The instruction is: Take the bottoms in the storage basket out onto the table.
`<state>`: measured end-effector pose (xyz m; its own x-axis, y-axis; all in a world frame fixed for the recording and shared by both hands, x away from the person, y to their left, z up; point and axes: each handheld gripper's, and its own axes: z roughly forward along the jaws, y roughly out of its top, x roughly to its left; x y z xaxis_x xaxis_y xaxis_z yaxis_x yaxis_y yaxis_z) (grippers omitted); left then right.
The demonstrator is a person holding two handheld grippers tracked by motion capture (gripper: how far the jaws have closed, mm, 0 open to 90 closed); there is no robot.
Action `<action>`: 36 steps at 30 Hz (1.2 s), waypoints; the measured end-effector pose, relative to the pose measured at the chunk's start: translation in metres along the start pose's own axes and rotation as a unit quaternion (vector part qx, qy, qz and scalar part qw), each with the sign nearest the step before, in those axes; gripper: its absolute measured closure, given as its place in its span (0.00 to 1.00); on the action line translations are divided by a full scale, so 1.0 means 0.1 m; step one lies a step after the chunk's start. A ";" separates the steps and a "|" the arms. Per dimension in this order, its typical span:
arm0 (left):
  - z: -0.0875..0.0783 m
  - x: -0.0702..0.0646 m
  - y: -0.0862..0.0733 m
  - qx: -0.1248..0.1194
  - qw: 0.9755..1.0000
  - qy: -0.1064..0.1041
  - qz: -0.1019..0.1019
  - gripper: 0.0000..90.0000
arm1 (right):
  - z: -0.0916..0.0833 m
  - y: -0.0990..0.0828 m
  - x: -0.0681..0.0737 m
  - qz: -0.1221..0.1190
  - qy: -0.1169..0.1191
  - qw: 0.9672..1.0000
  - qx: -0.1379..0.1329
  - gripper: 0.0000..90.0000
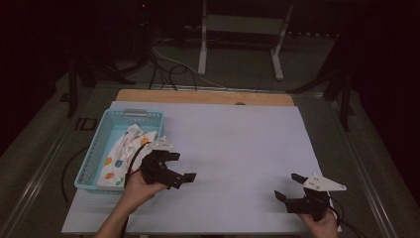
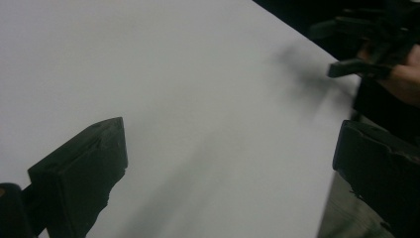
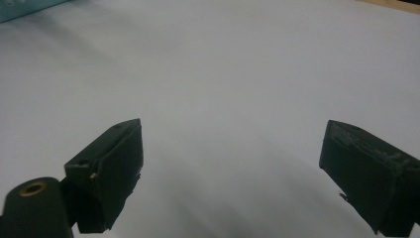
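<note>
A patterned cloth [image 1: 124, 153] — white with orange, green and red spots — lies crumpled inside a light blue basket [image 1: 94, 148] at the left side of the bench [image 1: 237, 144]. The cloth fills most of the basket's floor and rises toward the far right corner, where it reaches the rim.

Just beside the basket's right wall, the left gripper [image 1: 181, 167] hovers over the white bench top, held in the person's left hand [image 1: 136, 189]. Its jaws point right, toward the middle of the bench, and stand released with a clear gap between them; nothing is held. A grey three-cornered plate sits on top of it, near the basket's rim, and a dark cable with a red strand curls back across the basket edge. In the left gripper view [image 2: 230, 163] the two black jaws stand wide apart over bare white surface, with the other gripper farther off at the upper right.

The right gripper [image 1: 288, 187] is well apart from the basket, at the near right corner of the bench, in the person's right hand [image 1: 322, 225]. Its jaws point left and are likewise released and empty — the right gripper view [image 3: 233, 168] has them spread wide above plain white bench, with a sliver of the blue basket at the top left
</note>
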<state>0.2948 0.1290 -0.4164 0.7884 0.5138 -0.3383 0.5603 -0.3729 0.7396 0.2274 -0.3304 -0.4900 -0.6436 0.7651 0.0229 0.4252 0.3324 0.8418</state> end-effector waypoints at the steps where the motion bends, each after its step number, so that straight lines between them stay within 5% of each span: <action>1: 0.00 0.00 0.00 0.000 1.000 0.000 0.000 0.02 | 0.00 0.00 0.00 0.000 0.000 1.000 0.000 0.11; 4: -0.07 0.07 0.04 0.006 1.000 -0.016 0.001 0.02 | 0.00 0.00 -0.01 -0.002 0.001 1.000 0.000 0.11; 10: -0.22 0.25 0.04 0.003 0.999 -0.034 -0.029 0.05 | 0.01 0.00 -0.02 0.000 0.004 1.000 0.000 0.11; 19: -0.47 0.50 -0.01 -0.017 0.998 -0.018 -0.064 0.05 | 0.03 0.01 -0.01 0.000 0.007 1.000 0.002 0.11; 29: -0.68 0.75 -0.11 -0.024 0.994 0.021 -0.102 0.05 | 0.04 0.01 -0.02 -0.002 0.007 1.000 0.002 0.11; 36: -0.76 0.90 -0.18 -0.015 0.988 0.094 -0.120 0.05 | 0.03 0.00 -0.03 0.003 0.006 1.000 0.000 0.11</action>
<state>0.3359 0.2410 -0.4158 0.5705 0.7206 -0.3941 0.7159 -0.2012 0.6686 0.2314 -0.3315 -0.4912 -0.6488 0.7602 0.0348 0.4296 0.3281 0.8413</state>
